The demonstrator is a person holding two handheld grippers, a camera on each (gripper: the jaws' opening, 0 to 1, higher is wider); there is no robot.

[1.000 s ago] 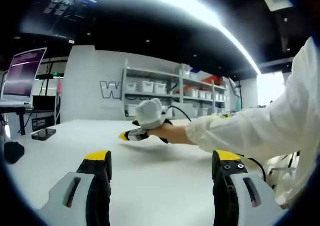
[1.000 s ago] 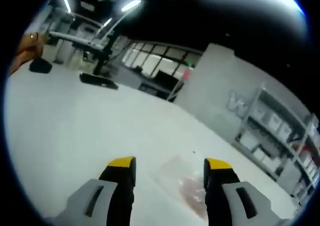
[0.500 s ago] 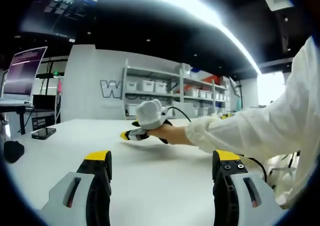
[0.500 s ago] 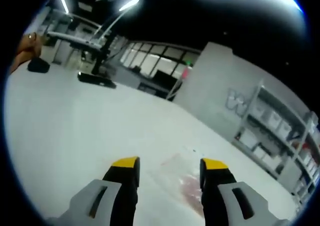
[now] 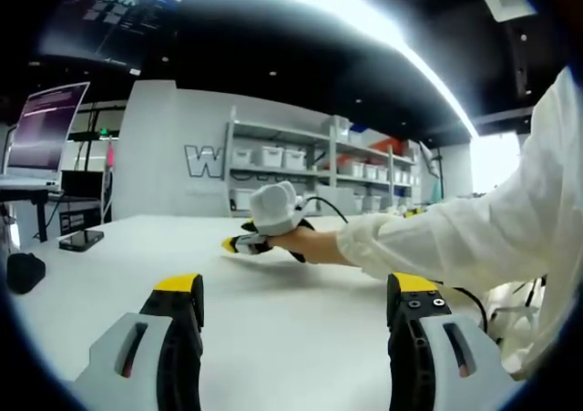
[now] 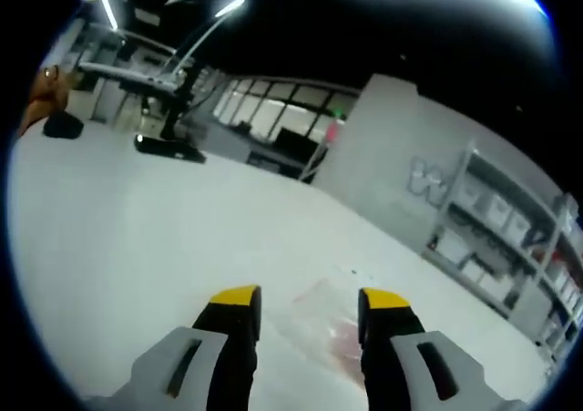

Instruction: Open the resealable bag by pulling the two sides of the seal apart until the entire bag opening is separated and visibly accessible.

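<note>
Now I am at the approach: my right gripper (image 6: 299, 297) hangs over the bag (image 6: 321, 324) lying flat on the table (image 6: 127, 247), jaws apart (nothing held). My left gripper (image 5: 296, 288) waits wide; next, pinch one seal edge.

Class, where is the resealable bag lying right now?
In the right gripper view, the resealable bag lies flat on the white table, between the open right claw tips.

White table (image 5: 273, 311), laptop (image 5: 41, 138) at its edge, shelving (image 5: 310, 169) with bins behind
</note>
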